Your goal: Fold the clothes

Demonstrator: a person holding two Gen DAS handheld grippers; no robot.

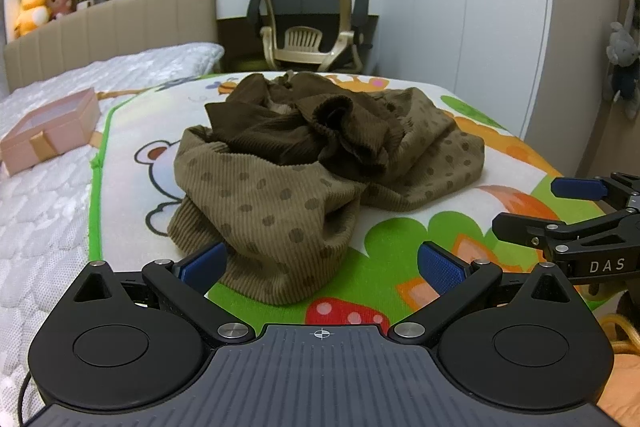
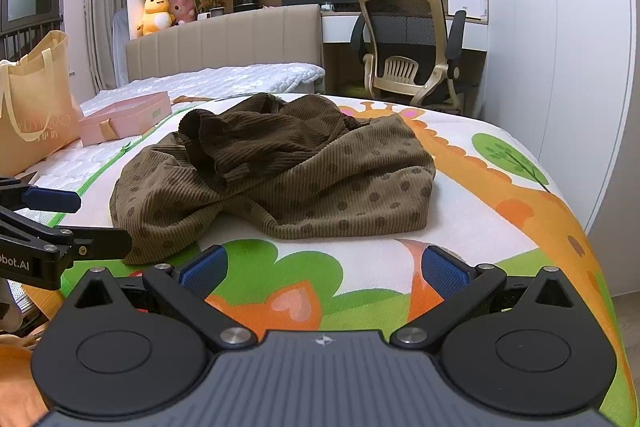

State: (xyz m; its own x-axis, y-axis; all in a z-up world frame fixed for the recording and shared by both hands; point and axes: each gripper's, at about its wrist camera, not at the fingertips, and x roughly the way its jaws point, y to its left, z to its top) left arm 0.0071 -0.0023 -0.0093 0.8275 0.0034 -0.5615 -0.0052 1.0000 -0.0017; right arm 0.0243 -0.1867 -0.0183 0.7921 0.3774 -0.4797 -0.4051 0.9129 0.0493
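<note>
Brown dotted corduroy garment (image 1: 320, 163) lies crumpled on the cartoon-print mat (image 1: 400, 251) covering the bed. Left hand-held gripper (image 1: 320, 267) spread wide, its near hem between the fingers. Right hand-held gripper (image 2: 324, 267) spread wide, empty, just short of the garment.

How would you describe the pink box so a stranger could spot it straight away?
Start at the bed with its white quilted cover. The pink box lies on the quilt just beyond the cartoon play mat. It is flat, tied with a tan ribbon, unlike the taller cream tote bag beside it.
</note>
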